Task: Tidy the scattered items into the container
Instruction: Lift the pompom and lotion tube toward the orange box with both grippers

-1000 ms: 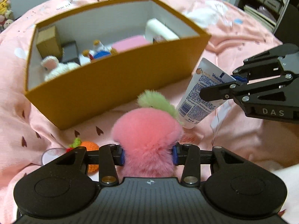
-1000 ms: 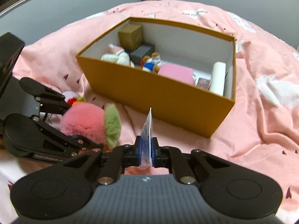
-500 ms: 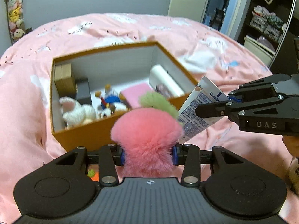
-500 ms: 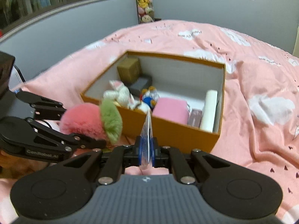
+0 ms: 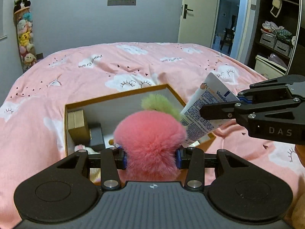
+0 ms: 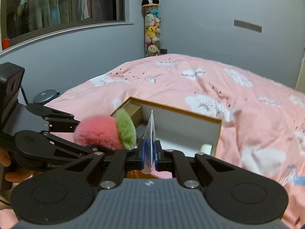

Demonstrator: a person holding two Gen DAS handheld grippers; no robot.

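My left gripper (image 5: pixel 150 157) is shut on a fluffy pink plush ball with a green tuft (image 5: pixel 149 141), held above the near side of the open brown box (image 5: pixel 122 94). In the right wrist view the same plush (image 6: pixel 101 131) sits at the left, over the box's near left corner (image 6: pixel 171 110). My right gripper (image 6: pixel 149 155) is shut on the flat crimped end of a white cream tube (image 6: pixel 150 131). The left wrist view shows that tube (image 5: pixel 205 110) hanging cap down over the box's right edge. Small boxes and a soft toy lie inside.
The box rests on a bed with a pink cloud-print duvet (image 5: pixel 95 66). A column of plush toys (image 5: pixel 24 32) stands at the far wall. A door (image 5: pixel 198 13) and dark shelves (image 5: pixel 276 28) lie at the right. A hand (image 6: pixel 7 164) shows at the left edge.
Both grippers have risen with their loads and now look more level, so the box sits lower in both views and the far wall shows. The plush and tube now overlap the box.
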